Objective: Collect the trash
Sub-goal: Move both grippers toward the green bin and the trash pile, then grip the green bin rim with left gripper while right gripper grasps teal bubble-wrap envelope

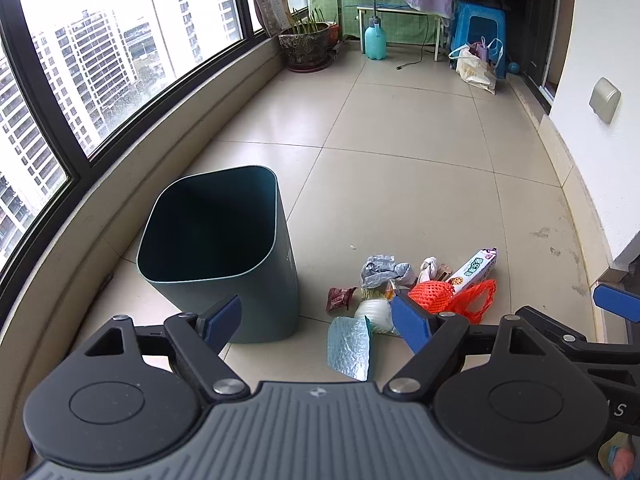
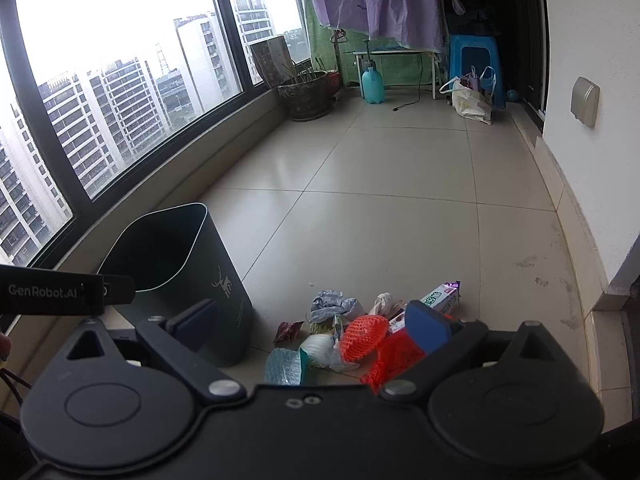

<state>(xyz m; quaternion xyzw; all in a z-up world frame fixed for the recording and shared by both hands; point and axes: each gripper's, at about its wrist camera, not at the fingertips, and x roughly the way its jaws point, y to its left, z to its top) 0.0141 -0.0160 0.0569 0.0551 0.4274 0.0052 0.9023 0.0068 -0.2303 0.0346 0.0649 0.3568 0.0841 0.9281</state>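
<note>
A dark green bin (image 1: 216, 248) stands open and empty on the tiled floor, also in the right wrist view (image 2: 180, 276). Right of it lies a pile of trash: an orange foam net (image 1: 432, 294) (image 2: 364, 336), an orange plastic bag (image 1: 474, 298), a grey crumpled wrapper (image 1: 382, 270), a white snack box (image 1: 474, 268), a blue foil bag (image 1: 350, 346) (image 2: 284, 366), a white wad (image 1: 374, 314) and a small red wrapper (image 1: 340, 298). My left gripper (image 1: 316, 320) is open and empty above the floor, short of the pile. My right gripper (image 2: 312, 326) is open and empty too.
A window ledge (image 1: 132, 168) curves along the left. At the far end stand a plant pot (image 1: 306, 46), a teal spray bottle (image 1: 375, 40), a white rack, a blue stool (image 1: 480, 26) and a shopping bag (image 1: 476, 68). A white wall (image 1: 600, 60) runs along the right.
</note>
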